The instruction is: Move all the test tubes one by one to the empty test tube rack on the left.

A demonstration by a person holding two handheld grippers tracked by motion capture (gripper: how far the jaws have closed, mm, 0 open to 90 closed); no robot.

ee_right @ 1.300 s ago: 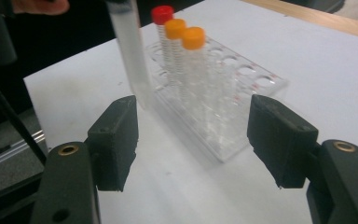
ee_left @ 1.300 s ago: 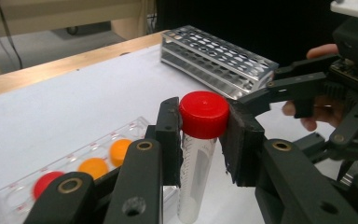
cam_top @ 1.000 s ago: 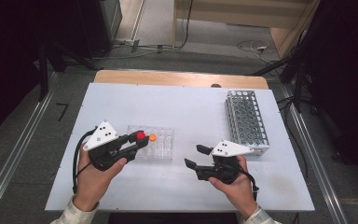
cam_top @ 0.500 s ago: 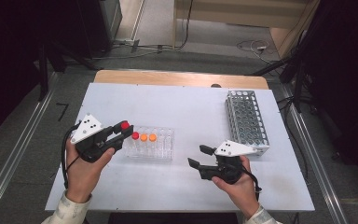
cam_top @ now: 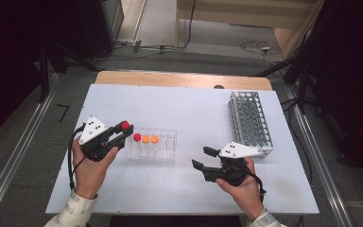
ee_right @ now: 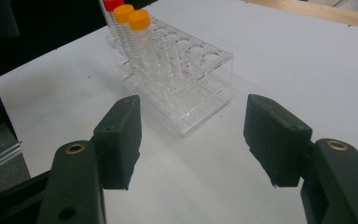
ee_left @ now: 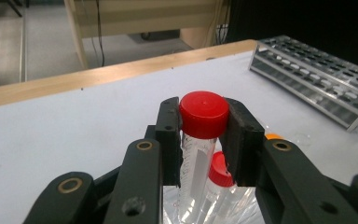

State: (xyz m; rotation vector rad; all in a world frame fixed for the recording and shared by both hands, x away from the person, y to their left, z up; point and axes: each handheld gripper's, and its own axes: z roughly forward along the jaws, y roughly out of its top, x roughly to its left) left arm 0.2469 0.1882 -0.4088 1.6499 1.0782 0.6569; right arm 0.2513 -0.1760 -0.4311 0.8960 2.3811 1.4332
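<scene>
The red-capped tube (ee_left: 200, 135) stands almost straight up in your left gripper (cam_top: 121, 132), whose jaws squeeze its cap, just left of the clear rack (cam_top: 163, 149) on the desk (cam_top: 189, 109). Your right gripper (cam_top: 203, 158) waits with jaws open and empty, farther off, so your left hand is nearer.

- Tube (ee_left: 200, 154) at centre frame: red cap, clear body
- Clear rack (cam_top: 163, 153): one red cap, two orange
- Metal rack (cam_top: 249, 118) upper right: silver-grey
- Table (cam_top: 179, 109): white
</scene>
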